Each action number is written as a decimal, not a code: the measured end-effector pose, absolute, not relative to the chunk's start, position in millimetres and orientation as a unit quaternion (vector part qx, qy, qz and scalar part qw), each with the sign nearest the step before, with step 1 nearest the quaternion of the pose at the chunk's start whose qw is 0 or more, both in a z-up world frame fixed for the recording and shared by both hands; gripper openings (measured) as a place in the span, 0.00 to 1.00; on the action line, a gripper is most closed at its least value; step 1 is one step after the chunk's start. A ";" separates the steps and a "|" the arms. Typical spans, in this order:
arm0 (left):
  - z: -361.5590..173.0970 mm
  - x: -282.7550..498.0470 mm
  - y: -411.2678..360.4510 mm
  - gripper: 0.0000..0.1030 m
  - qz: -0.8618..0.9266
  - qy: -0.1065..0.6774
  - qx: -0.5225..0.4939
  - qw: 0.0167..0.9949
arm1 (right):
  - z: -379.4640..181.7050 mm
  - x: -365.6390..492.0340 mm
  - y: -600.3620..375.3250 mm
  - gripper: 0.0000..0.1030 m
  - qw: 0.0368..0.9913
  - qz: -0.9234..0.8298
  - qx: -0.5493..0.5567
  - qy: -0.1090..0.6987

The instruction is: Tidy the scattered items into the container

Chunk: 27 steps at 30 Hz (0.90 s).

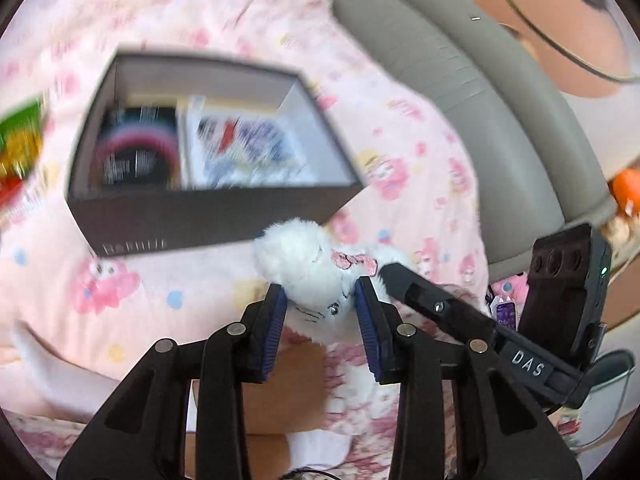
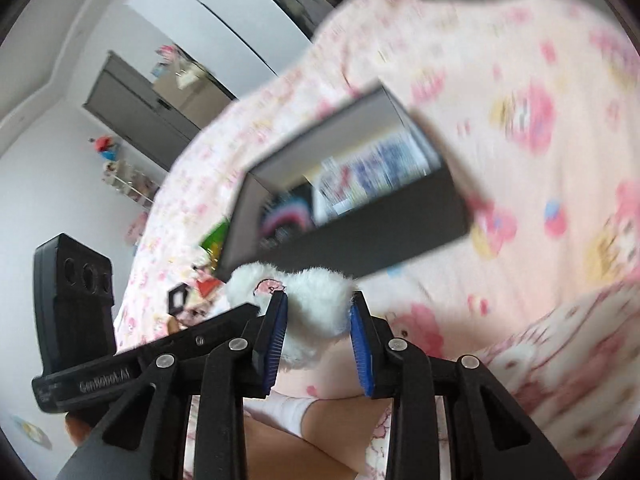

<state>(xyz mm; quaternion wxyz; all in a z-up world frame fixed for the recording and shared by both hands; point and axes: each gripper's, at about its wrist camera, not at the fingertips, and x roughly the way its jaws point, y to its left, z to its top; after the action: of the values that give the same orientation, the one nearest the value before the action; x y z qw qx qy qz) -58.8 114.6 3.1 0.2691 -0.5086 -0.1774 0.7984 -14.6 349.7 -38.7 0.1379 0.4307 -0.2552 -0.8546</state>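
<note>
A white plush toy (image 1: 308, 264) with a pink bow hangs above the pink bedspread, held from two sides. My left gripper (image 1: 322, 300) is shut on its head, blue pads pressing into the fur. In the right wrist view the same plush toy (image 2: 316, 300) sits between the pads of my right gripper (image 2: 318, 312), which is shut on it. The dark open box (image 1: 216, 208) lies just beyond the toy, with a black item with pink rings and a printed card inside. In the right wrist view the box (image 2: 360, 236) is tilted and blurred.
A green and red packet (image 1: 20, 148) lies left of the box on the bedspread (image 1: 400, 128). A grey padded headboard (image 1: 480, 92) runs along the right. The person's bare leg and white sock (image 2: 288, 408) are below the grippers. More small items (image 2: 188, 300) lie near the bed's edge.
</note>
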 end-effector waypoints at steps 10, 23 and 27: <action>91.8 -72.0 110.8 0.34 0.825 -0.182 -0.479 0.237 | 53.3 -6.5 342.0 0.26 0.175 -0.894 0.360 -0.201; 78.9 -158.9 173.4 0.18 0.833 -0.143 -0.493 0.207 | 46.6 -70.4 397.3 0.25 0.234 -0.869 0.353 -0.256; 49.9 -193.7 169.5 0.18 0.825 -0.137 -0.514 0.193 | 17.8 -109.3 398.8 0.25 0.205 -0.865 0.383 -0.251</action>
<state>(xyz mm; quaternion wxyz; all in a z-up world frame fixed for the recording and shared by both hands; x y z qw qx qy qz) -193.7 169.5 49.9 0.1927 -0.5140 -0.1368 0.8246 -109.3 398.8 17.8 0.2046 0.3828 -0.2510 -0.8652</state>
